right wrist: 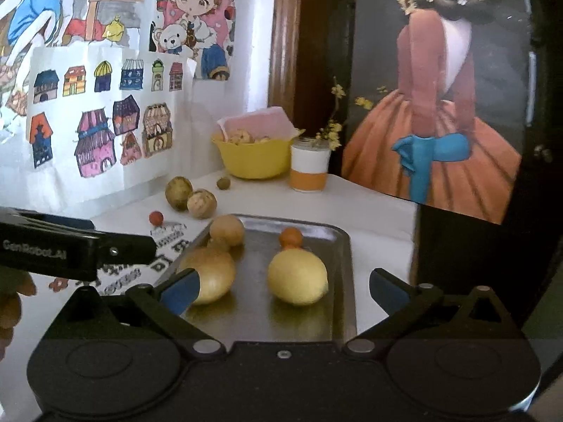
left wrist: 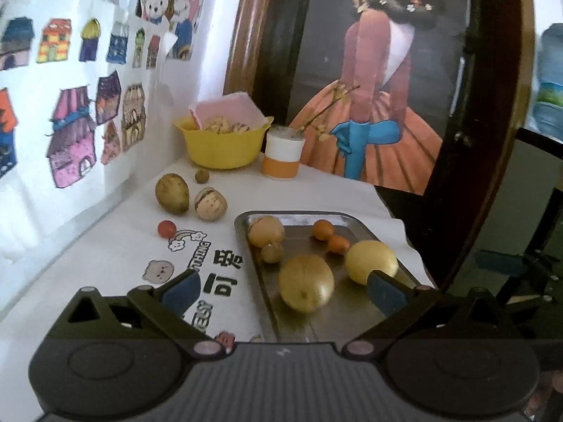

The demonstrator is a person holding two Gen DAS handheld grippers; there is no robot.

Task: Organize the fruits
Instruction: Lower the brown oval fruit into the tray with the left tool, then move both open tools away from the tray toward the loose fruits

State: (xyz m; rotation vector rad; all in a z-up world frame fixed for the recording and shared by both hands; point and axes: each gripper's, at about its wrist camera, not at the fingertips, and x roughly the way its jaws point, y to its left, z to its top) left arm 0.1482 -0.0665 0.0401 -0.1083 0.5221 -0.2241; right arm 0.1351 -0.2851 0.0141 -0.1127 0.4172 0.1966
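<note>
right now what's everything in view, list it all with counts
tray: 1, metal, on the white cloth
yellow fruits: 2, large, front of the tray
tan fruits: 2, one large and one small, back left of the tray
orange fruits: 2, small, back of the tray
loose fruits: 4, green-brown, cracked tan, small brown and small red, on the cloth left of the tray
bowl: 1, yellow, back by the wall, with a pink box in it
cup: 1, white and orange, right of the bowl
drawings: many, coloured, on the wall
left gripper: open, over the tray
right gripper: open, over the tray
</note>
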